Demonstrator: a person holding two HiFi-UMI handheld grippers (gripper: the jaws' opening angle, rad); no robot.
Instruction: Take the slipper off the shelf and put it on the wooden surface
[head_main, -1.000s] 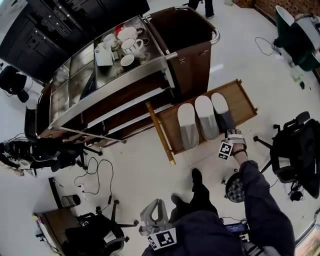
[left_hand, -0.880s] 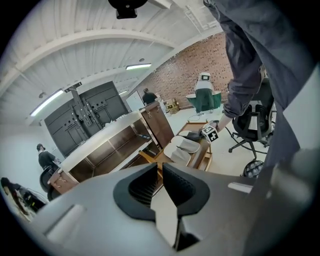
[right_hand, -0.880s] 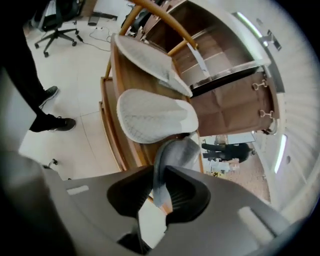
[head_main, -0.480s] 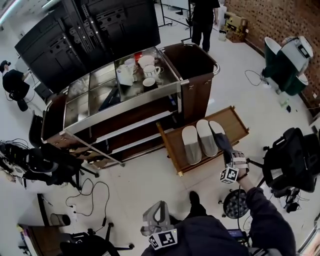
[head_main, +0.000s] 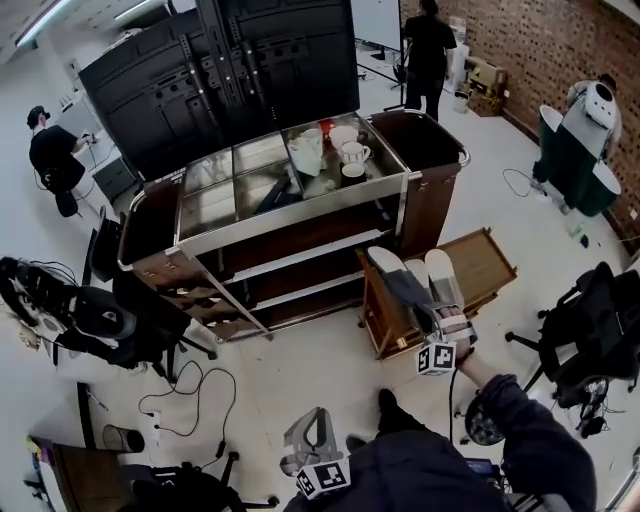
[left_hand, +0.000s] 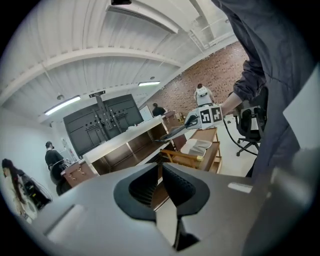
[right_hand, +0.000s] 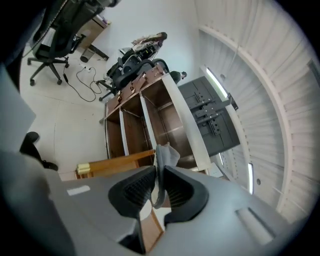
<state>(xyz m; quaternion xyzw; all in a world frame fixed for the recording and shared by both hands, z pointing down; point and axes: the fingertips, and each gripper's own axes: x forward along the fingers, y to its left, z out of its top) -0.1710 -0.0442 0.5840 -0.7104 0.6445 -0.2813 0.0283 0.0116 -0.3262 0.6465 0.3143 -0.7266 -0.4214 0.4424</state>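
My right gripper (head_main: 443, 323) is shut on the heel end of a grey slipper (head_main: 398, 283) and holds it up off the low wooden rack (head_main: 496, 256), toe pointing at the cart. In the right gripper view the pads (right_hand: 175, 186) pinch the slipper's grey fabric (right_hand: 163, 157). Two more white-and-grey slippers (head_main: 442, 274) lie side by side on the rack. My left gripper (head_main: 311, 437) hangs low near my body, shut and empty. The left gripper view shows the lifted slipper (left_hand: 175, 131) and the rack's slippers (left_hand: 198, 146) far off.
A brown service cart (head_main: 435, 175) with a steel top and wooden shelves (head_main: 300, 255) stands just beyond the rack; cups (head_main: 345, 152) sit on top. Office chairs (head_main: 600, 320) stand to the right, and another (head_main: 110, 320) with cables on the floor to the left. People stand far off.
The right gripper closed on the rightmost slipper and lifted it off the rack, swinging it left toward the cart. The head view tilted upward. The left gripper stayed put.
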